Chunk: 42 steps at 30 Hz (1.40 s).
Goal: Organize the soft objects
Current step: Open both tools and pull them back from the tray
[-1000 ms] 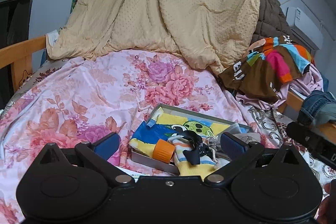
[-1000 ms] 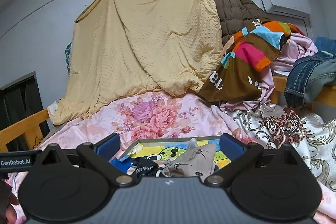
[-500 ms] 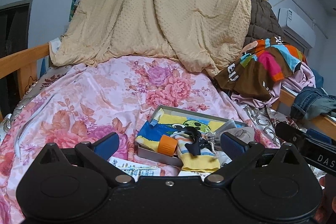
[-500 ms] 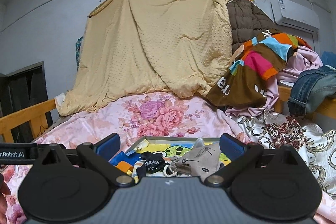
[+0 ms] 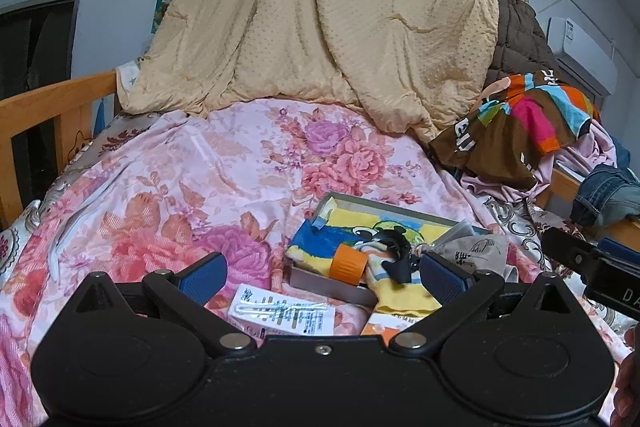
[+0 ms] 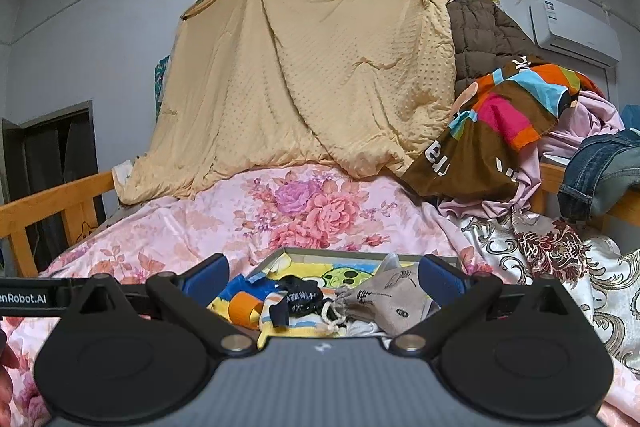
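A grey tray (image 5: 384,202) lies on the floral bedspread (image 5: 200,179). In it are a yellow and blue cartoon towel (image 5: 352,231), an orange roll (image 5: 347,263), a black cloth item (image 5: 394,251) and a grey drawstring pouch (image 5: 480,253). The tray (image 6: 340,253), the pouch (image 6: 384,297) and the black item (image 6: 300,297) also show in the right wrist view. My left gripper (image 5: 322,273) is open and empty, above the tray's near edge. My right gripper (image 6: 323,273) is open and empty, just short of the tray.
A white packet (image 5: 280,315) and an orange-edged packet (image 5: 382,327) lie in front of the tray. A tan blanket (image 5: 320,19) hangs behind the bed. Piled clothes (image 5: 516,131) and jeans (image 5: 608,191) are at the right. A wooden rail (image 5: 52,107) is at the left.
Both grippers have drawn back and up from the tray. The packets in front of the tray have come into the left wrist view. Both stay open.
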Each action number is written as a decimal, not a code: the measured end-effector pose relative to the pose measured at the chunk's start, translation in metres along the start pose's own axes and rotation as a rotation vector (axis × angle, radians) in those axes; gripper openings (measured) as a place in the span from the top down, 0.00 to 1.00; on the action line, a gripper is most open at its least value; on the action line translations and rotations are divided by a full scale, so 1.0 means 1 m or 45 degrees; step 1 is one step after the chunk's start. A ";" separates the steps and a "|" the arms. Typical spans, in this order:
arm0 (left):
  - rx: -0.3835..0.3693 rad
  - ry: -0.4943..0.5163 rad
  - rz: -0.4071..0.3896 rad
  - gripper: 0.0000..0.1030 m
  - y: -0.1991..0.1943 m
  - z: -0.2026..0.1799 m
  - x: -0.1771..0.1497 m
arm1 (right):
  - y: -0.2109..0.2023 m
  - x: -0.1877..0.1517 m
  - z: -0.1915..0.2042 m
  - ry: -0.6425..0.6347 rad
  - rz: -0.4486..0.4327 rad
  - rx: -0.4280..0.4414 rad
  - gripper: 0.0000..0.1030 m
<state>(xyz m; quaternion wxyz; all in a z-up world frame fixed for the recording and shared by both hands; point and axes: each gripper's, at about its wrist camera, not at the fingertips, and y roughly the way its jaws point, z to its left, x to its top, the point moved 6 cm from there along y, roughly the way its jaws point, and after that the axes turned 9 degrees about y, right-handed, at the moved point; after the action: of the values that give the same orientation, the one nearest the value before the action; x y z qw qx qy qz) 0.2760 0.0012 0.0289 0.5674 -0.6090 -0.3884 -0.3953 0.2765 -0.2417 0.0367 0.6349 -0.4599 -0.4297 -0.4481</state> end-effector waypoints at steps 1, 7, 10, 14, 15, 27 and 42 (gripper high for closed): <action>-0.001 0.000 0.001 0.01 -0.001 0.001 -0.002 | -0.001 -0.002 0.001 -0.006 0.002 -0.003 0.00; -0.022 0.007 -0.007 0.01 -0.008 0.002 -0.013 | -0.010 -0.014 0.007 -0.029 0.009 -0.019 0.00; -0.035 0.011 -0.008 0.01 -0.012 0.002 -0.020 | -0.016 -0.023 0.011 -0.043 0.025 -0.021 0.00; -0.041 0.000 -0.011 0.01 -0.015 0.005 -0.028 | -0.024 -0.035 0.018 -0.064 0.045 -0.031 0.00; -0.041 -0.001 -0.012 0.01 -0.016 0.006 -0.030 | -0.026 -0.037 0.019 -0.067 0.049 -0.034 0.00; -0.051 0.050 0.001 0.01 -0.019 0.021 -0.061 | -0.031 -0.062 0.024 -0.094 0.107 -0.068 0.00; -0.031 0.025 0.055 0.01 -0.011 0.038 -0.083 | -0.026 -0.075 0.027 -0.122 0.148 -0.078 0.00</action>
<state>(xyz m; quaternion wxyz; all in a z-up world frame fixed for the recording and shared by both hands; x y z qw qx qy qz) 0.2359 0.0380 -0.0448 0.5722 -0.6201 -0.3647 -0.3938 0.2310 -0.2070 -0.0243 0.6242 -0.5241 -0.4183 -0.4008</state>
